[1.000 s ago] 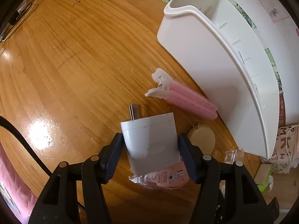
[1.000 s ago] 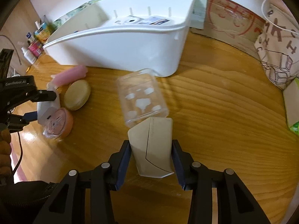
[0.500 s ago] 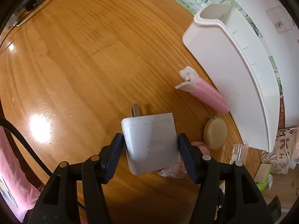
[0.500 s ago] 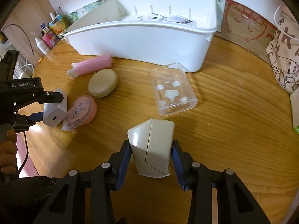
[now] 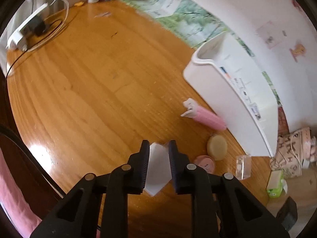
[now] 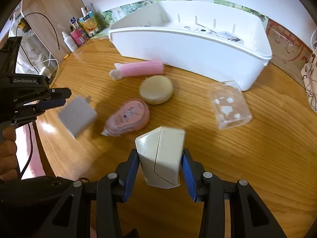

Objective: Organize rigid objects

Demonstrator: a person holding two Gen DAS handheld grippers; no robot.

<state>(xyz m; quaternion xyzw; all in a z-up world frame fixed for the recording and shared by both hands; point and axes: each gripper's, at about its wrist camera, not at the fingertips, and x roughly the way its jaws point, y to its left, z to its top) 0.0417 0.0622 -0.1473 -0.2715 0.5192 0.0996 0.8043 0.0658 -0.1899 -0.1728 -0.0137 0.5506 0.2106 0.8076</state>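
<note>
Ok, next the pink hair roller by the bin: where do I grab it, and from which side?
Come from above and close across the pink hair roller on its barrel, nearer the white clip end. It lies flat on the table alongside the white bin, and its other end sits close to the bin wall, so a finger probably fits better toward the clip.

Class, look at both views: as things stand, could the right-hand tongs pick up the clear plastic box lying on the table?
Probably not yet. The path to the clear box looks free, but the right tongs are already shut on a cream block, so they would have to set that down first.
</note>
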